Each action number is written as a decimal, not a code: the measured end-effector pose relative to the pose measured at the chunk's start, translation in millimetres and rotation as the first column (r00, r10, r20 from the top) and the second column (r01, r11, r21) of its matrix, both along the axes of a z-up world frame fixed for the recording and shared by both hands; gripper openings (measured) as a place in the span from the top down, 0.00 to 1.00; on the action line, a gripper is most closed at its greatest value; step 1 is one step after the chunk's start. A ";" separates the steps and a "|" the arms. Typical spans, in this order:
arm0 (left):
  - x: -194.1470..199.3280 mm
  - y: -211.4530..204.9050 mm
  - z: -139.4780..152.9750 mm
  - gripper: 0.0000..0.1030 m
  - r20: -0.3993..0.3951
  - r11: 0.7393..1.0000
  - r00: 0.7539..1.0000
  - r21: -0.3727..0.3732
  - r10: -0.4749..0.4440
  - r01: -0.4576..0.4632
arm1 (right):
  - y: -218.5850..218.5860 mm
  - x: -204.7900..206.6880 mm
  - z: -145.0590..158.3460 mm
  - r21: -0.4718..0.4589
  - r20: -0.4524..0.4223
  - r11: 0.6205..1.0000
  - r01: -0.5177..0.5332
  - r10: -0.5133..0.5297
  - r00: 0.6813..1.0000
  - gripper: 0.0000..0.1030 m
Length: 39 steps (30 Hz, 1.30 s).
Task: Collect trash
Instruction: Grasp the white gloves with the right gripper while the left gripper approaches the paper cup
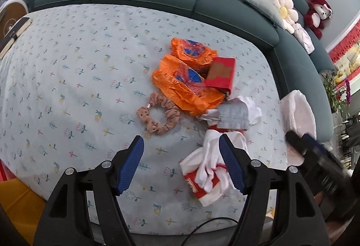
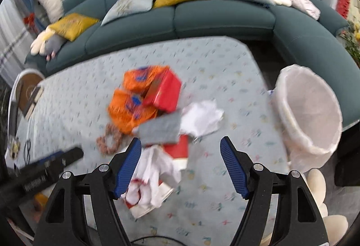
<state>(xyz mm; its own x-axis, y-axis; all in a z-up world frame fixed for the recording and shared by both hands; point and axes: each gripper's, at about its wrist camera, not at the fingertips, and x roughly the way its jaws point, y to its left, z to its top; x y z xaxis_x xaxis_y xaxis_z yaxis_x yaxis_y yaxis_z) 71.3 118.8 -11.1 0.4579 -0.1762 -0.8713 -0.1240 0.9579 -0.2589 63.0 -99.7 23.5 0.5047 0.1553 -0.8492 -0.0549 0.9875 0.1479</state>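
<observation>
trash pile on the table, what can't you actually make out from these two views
- Red box: its gold print is too small in the left wrist view and motion-blurred in the right wrist view.
- Crumpled white wrapper: partly hidden behind a finger of the left gripper.
- Lined bin: blurred in the right view, and its bottom is not visible; the left view's right edge crops it.
- Right gripper: open, nothing between its fingers.

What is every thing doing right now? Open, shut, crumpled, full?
Left gripper: open, holding nothing.
Right gripper: open, holding nothing.
Bin: lined with a bag, tilted, looks empty.
Orange bags: crumpled.
Red box: lying tilted on the bags.
Tissue: crumpled.
Scrunchie: lying flat.
</observation>
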 end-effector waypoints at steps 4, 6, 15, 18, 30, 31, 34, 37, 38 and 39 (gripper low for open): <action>3.1 7.1 -1.6 0.36 0.012 0.999 1.000 0.029 0.022 -0.022 | 18.2 -3.0 -12.2 -0.014 -0.015 0.998 -0.056 0.056 0.998 0.35; 5.2 11.4 -3.7 0.36 0.015 0.998 0.999 0.054 0.038 -0.039 | 26.1 -3.6 -17.9 -0.002 -0.025 0.996 -0.084 0.084 0.996 0.39; 9.3 27.5 -12.2 0.36 -0.007 0.994 0.996 0.056 0.092 -0.092 | 53.2 -2.3 -55.9 0.004 -0.101 0.986 -0.169 0.168 0.981 0.59; 10.1 27.7 -13.7 0.36 -0.013 0.994 0.995 0.051 0.095 -0.095 | 57.9 -0.6 -65.3 0.007 -0.118 0.983 -0.181 0.180 0.976 0.62; 10.0 22.0 -21.3 0.36 -0.031 0.995 0.996 0.051 0.082 -0.080 | 62.3 3.6 -85.8 0.052 -0.157 0.978 -0.203 0.209 0.965 0.89; 10.0 21.2 -21.7 0.36 -0.033 0.996 0.996 0.050 0.080 -0.078 | 60.1 3.9 -80.9 0.058 -0.145 0.979 -0.197 0.204 0.968 0.89; 8.8 16.2 -23.7 0.36 -0.039 0.997 0.997 0.048 0.069 -0.067 | 51.8 4.3 -64.8 0.067 -0.103 0.982 -0.179 0.185 0.977 0.89; 5.8 6.3 -27.2 0.36 -0.050 0.998 0.998 0.047 0.044 -0.042 | 37.8 5.9 -44.5 0.057 -0.068 0.989 -0.134 0.138 0.988 0.89; 4.4 2.2 -29.1 0.36 -0.057 0.999 0.998 0.041 0.035 -0.033 | 32.0 6.5 -37.6 0.056 -0.057 0.992 -0.117 0.120 0.991 0.89; 3.7 -1.1 -30.5 0.36 -0.062 0.999 0.998 0.035 0.026 -0.024 | 25.3 7.3 -30.0 0.056 -0.044 0.994 -0.099 0.101 0.994 0.89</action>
<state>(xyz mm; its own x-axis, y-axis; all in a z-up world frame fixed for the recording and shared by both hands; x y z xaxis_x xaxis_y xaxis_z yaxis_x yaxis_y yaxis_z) 75.0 117.7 -41.6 0.4060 -0.1352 -0.9038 -0.1631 0.9624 -0.2172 70.3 -74.4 -6.5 0.4439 0.2492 -0.8607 -0.1446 0.9679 0.2057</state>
